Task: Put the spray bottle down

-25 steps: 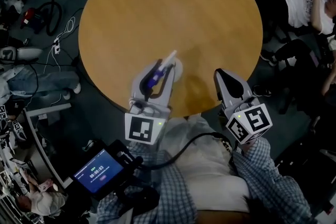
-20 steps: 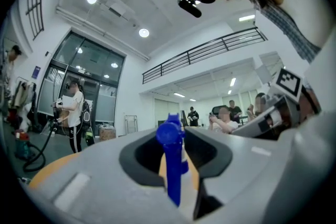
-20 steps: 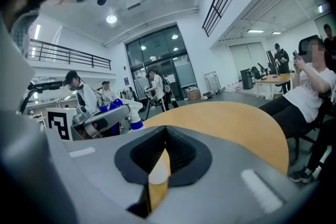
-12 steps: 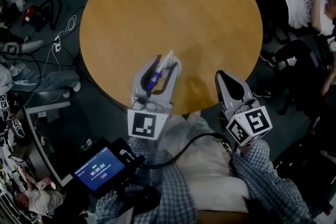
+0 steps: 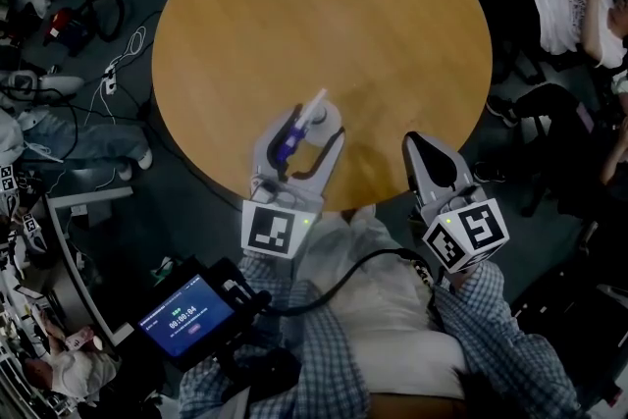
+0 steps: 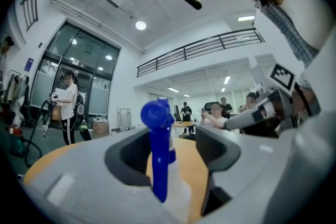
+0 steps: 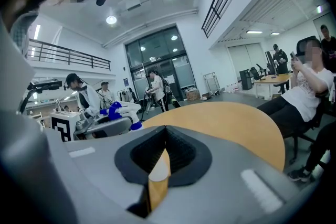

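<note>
Bottle: the bottle (image 5: 312, 113) has a blue spray head and a whitish body. It stands upright on the bench (image 5: 392, 25), close to the edge nearest the person.
Left gripper: the left gripper (image 5: 316, 125) is held level over that edge and points in across the bench, with the bottle between its fingers (image 6: 218, 149).
Left fingers: wide, and they have just been opening. Bench surface shows in the gap between the bottle and the right-hand finger, and no squeeze on the bottle is evident.
Right gripper: the right gripper (image 5: 416, 142) is over the same edge, tilted slightly down, well apart from the bottle.
Right fingers: closed tip to tip and holding nothing. Only a sliver of bench shows through the slit.
Surroundings: a seated person (image 5: 559, 10) is beyond the bench's right side, and a lit screen (image 5: 184, 319) is low at the left.
</note>
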`<action>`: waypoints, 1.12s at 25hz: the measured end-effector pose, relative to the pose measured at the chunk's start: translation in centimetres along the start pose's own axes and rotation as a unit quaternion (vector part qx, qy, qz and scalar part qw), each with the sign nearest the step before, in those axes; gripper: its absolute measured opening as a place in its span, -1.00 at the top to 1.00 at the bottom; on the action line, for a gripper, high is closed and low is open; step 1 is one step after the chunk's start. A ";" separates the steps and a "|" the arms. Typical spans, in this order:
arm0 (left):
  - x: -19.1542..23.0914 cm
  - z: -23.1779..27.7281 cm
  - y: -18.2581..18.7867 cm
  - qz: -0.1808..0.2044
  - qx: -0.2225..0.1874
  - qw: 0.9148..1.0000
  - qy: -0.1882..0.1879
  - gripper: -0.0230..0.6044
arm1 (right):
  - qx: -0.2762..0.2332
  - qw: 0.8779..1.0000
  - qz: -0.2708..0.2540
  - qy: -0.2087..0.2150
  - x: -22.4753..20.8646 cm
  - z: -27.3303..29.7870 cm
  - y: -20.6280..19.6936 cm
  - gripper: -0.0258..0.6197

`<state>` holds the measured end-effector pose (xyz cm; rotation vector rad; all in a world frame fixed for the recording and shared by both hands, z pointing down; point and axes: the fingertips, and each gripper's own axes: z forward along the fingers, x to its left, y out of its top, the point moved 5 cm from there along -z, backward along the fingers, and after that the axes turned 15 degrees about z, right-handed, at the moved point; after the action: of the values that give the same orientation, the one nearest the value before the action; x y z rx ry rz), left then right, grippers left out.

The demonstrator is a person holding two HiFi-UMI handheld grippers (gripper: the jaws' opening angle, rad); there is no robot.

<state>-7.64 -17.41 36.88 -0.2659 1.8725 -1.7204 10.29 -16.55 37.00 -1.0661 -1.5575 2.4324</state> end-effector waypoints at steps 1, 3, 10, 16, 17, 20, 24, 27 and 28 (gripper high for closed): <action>-0.2 -0.3 -0.2 0.000 0.003 1.000 0.001 0.11 | 0.000 1.000 -0.001 0.001 0.1 -0.1 0.0 0.90; -0.4 -0.8 -0.7 -0.003 0.012 1.000 0.004 0.11 | 0.000 1.000 -0.002 0.003 0.3 -0.2 -0.1 0.90; 0.8 -3.3 -3.4 -0.028 0.049 0.998 0.020 0.11 | 0.002 1.000 -0.003 0.011 0.9 1.3 -0.5 0.90; -0.9 -4.8 -4.4 -0.034 0.082 0.996 0.031 0.11 | -0.004 1.000 -0.005 0.025 0.6 0.3 0.2 0.90; -0.9 -5.2 -4.6 -0.034 0.087 0.995 0.038 0.15 | -0.004 1.000 -0.006 0.027 0.7 0.3 0.3 0.90; -0.2 -6.5 -5.1 -0.024 0.098 0.991 0.084 0.59 | -0.006 0.999 -0.008 0.030 0.6 0.1 0.7 0.90; 0.7 -8.1 -4.9 -0.022 0.094 0.986 0.138 0.92 | -0.009 0.999 -0.009 0.036 0.2 -0.7 1.3 0.90; 1.7 -8.7 -3.0 -0.071 0.067 0.982 0.164 0.92 | -0.012 0.999 -0.010 0.042 0.2 -0.7 1.4 0.91; 2.3 -8.9 -2.4 -0.078 0.059 0.980 0.174 0.92 | -0.013 0.999 -0.010 0.045 0.3 -0.4 1.3 0.90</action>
<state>-14.80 -11.44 38.61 -0.0691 2.0249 -2.0871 10.70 -16.73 35.64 -1.1410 -1.5679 2.3230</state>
